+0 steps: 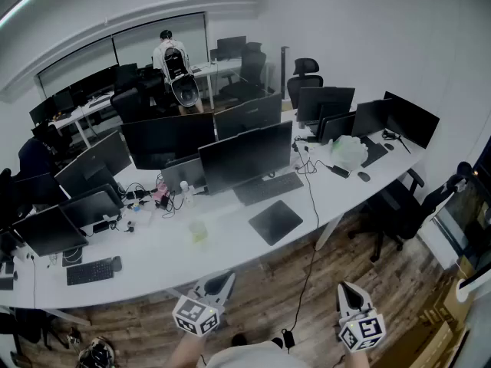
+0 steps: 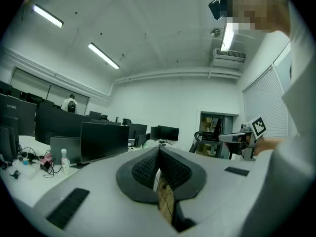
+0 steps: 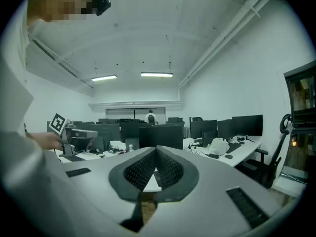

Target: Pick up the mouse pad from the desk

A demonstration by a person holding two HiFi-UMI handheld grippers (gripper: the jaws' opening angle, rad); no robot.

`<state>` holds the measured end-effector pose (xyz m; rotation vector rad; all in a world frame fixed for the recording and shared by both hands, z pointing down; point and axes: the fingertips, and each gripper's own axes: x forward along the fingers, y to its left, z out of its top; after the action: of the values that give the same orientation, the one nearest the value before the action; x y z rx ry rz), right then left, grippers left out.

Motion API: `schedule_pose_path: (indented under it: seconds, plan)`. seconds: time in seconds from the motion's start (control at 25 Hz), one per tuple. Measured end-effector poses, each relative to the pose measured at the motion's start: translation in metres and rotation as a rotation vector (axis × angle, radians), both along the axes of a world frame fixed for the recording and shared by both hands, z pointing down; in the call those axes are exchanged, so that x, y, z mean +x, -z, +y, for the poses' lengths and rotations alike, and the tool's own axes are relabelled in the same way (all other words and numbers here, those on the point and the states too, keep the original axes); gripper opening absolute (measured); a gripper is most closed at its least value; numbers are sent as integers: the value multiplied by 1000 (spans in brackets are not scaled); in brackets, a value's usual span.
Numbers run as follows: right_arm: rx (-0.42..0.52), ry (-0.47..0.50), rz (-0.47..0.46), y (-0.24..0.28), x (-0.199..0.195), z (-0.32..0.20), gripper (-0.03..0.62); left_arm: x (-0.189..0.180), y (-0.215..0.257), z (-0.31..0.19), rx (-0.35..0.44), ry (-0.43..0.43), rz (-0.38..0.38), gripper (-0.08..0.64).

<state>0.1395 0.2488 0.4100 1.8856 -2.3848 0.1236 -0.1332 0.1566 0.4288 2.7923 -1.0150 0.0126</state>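
Left hand-held gripper (image 1: 219, 282) and right hand-held gripper (image 1: 347, 291) are hovering closed and empty before the front edge of the bench (image 1: 230, 240), where the mouse pad (image 1: 275, 221) is lying flat, likely risking jaws skidding over it.

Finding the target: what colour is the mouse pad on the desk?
Mouse pad: dark grey; clearest in head view.

The dark square mouse pad (image 1: 275, 221) lies flat near the front edge of the white desk (image 1: 153, 261).
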Motion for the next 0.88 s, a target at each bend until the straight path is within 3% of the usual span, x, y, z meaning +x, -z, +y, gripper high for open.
schedule_pose_path:
  seconds: [0.88]
  plan:
    - [-30, 34, -27, -9, 2, 1, 12, 15, -9, 7, -27, -4, -11, 17]
